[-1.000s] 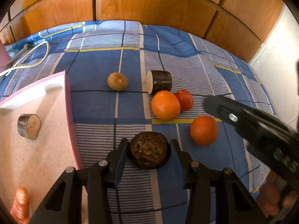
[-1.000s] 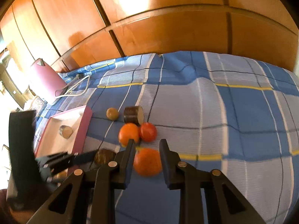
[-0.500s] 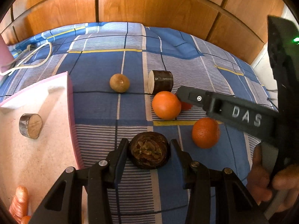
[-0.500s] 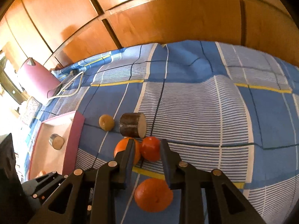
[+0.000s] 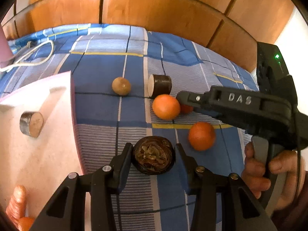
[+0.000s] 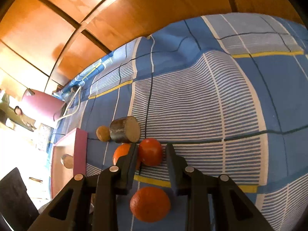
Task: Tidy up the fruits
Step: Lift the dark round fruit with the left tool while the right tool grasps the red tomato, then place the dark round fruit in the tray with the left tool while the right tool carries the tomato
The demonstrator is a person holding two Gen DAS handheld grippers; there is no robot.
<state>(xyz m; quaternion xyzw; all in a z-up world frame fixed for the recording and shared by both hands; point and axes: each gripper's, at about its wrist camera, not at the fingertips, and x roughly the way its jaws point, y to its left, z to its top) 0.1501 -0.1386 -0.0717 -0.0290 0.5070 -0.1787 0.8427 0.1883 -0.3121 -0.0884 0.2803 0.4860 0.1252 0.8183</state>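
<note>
My left gripper [image 5: 154,155] has its jaws around a dark brown round fruit [image 5: 153,155] that rests on the blue checked bedspread; the left pad touches it, the right pad stands a little off. My right gripper [image 6: 152,153] is open, its jaws either side of a red tomato-like fruit [image 6: 151,151]. That gripper also shows in the left wrist view [image 5: 182,98], reaching in from the right. An orange [image 5: 166,106] lies left of the red fruit. A second orange [image 5: 201,135] lies nearer, under the right gripper [image 6: 150,204]. A small tan fruit [image 5: 121,86] lies farther back.
A pink-rimmed tray [image 5: 71,96] stands at the left, holding a short wood cylinder [image 5: 31,124] and carrots [image 5: 16,202]. A dark cylinder block [image 5: 159,86] lies behind the oranges. A white cable [image 5: 28,55] and wooden cabinet doors [image 5: 154,9] are at the back.
My right gripper has moved forward past the near orange and now straddles the red fruit. My left gripper has stayed around the dark fruit.
</note>
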